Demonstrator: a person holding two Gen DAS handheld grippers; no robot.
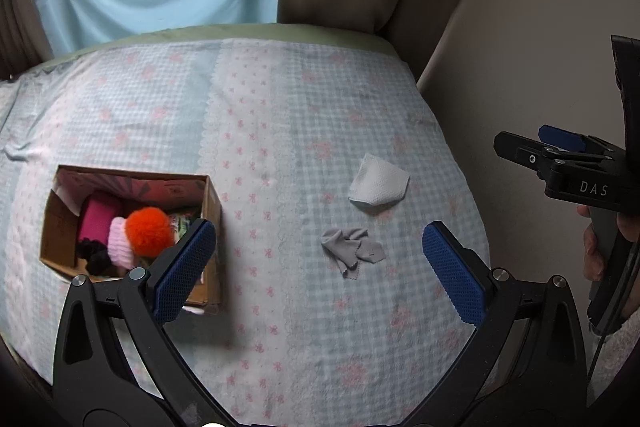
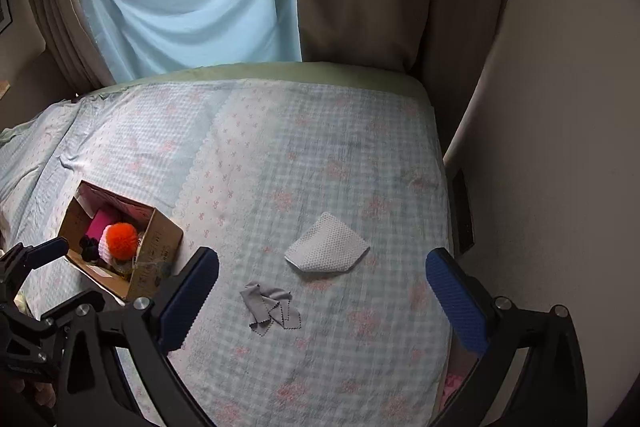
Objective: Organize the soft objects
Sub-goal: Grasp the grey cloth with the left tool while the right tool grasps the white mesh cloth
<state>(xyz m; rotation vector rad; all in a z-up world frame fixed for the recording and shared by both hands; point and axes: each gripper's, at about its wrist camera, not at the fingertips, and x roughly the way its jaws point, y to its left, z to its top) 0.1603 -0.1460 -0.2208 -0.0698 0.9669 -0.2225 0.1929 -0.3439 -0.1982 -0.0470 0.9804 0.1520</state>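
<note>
Judging from how things lie, we take the step in hand to be picking up 1 of the 2 cloths left on the bedspread (image 2: 256, 155) and carrying it to the cardboard box (image 2: 158, 259). Both grippers hover above the bed holding nothing: the right gripper (image 2: 322, 297) has its jaws spread wide, and the left gripper (image 1: 320, 269) is spread wide as well.

To do it well, we would lower a gripper straight over a raised fold, since thin fabric lying flat gives the pads little to bite, and pinch cloth only, not the bedspread beneath. We would then lift clear before moving, so nothing drags.

Counting from largest to smallest, we see 1 bedspread and 1 cardboard box. Well to the right of the box lies 1 white textured cloth (image 2: 328, 249), folded flat. Nearer the box, though still apart from it, lies 1 crumpled grey cloth (image 2: 270, 309). Inside the box we count 1 pink knit hat (image 1: 120, 243) with 1 orange pompom (image 1: 149, 230), 1 magenta item (image 1: 98, 219) and 1 black scrunchie (image 1: 93, 254).
</note>
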